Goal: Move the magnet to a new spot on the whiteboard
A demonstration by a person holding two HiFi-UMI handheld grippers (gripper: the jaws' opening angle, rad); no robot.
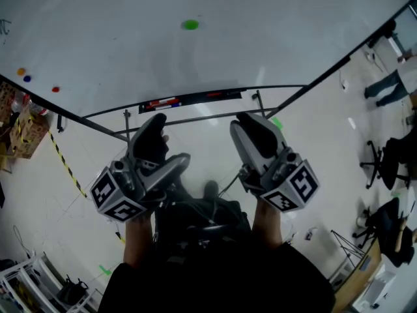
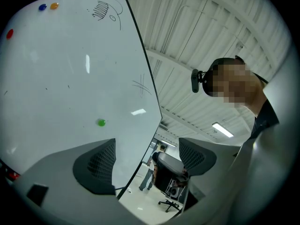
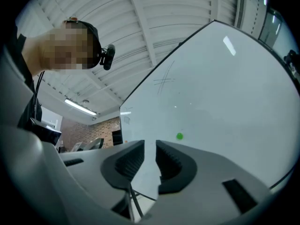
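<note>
A small green magnet (image 1: 190, 25) sticks to the white whiteboard (image 1: 117, 38), high and near its middle. Both grippers hang well below the board's lower edge, far from the magnet. My left gripper (image 1: 159, 150) stands wide open with nothing in it. In the left gripper view the green magnet (image 2: 101, 122) shows on the whiteboard (image 2: 61, 78) just above the left finger (image 2: 96, 165). My right gripper (image 1: 255, 130) holds nothing. Its jaws leave only a narrow gap in the right gripper view, where the green magnet (image 3: 179, 136) sits a little above the right gripper (image 3: 150, 161).
Orange (image 1: 21, 72), blue (image 1: 27, 78) and red (image 1: 55, 89) magnets sit at the board's left edge. A marker tray (image 1: 189, 100) runs along the bottom rail. Cardboard boxes (image 1: 23, 132) stand at left; office chairs (image 1: 381, 158) and a standing person (image 1: 391, 87) at right.
</note>
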